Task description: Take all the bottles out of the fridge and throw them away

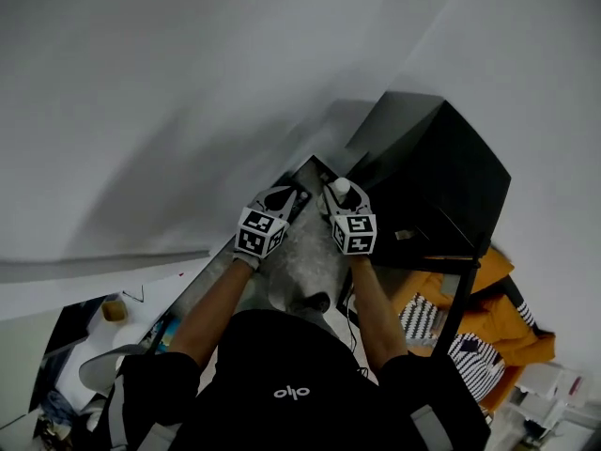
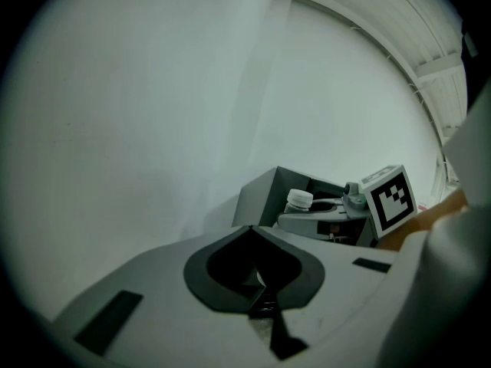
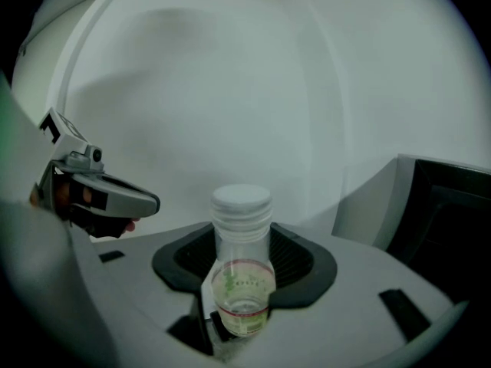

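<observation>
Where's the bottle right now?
The bottle stands upright, clamped in the right tongs, mid-frame in the right gripper view. The shut left tongs hover to its left and a dark cabinet sits to its right.

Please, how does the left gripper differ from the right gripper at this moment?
The left gripper has its jaws closed together; the right gripper has its jaws wide apart. The left gripper holds nothing; the right gripper grips a clear bottle with a white cap, upright. Both carry a marker cube.
</observation>
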Demonstrator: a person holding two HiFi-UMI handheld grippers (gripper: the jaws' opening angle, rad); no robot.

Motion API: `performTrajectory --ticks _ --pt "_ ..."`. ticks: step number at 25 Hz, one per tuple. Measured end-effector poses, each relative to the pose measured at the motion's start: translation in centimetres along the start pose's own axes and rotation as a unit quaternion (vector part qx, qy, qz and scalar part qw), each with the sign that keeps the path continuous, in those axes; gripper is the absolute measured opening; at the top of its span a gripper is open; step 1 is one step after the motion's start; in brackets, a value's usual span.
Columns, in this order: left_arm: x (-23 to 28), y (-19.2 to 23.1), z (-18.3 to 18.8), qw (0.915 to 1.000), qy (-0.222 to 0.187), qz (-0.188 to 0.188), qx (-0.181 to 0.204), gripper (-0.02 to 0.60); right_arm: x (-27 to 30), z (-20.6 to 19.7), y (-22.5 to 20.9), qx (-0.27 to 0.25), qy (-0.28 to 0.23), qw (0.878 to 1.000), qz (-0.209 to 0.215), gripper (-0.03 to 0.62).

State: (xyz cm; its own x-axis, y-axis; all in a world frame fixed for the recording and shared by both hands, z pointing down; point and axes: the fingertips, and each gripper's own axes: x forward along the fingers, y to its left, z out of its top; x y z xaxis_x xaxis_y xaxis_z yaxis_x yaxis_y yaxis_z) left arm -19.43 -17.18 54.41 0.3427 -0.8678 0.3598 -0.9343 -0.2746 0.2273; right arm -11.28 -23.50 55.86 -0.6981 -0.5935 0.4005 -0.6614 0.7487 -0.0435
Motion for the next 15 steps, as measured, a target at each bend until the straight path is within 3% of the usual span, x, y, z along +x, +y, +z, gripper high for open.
performTrajectory --ticks 8,15 --pt "1.8 3.4 -4.3 0.9994 0.035 -0.006 -0.006 0.006 4.4 -2.3 -0.5 0.011 0.011 1.000 -0.001 0.201" --pt "4.1 7.2 -9.5 0.9983 0.053 0.004 -0.025 0.006 8.8 -6.7 -0.6 0.016 0.020 1.000 0.007 0.201"
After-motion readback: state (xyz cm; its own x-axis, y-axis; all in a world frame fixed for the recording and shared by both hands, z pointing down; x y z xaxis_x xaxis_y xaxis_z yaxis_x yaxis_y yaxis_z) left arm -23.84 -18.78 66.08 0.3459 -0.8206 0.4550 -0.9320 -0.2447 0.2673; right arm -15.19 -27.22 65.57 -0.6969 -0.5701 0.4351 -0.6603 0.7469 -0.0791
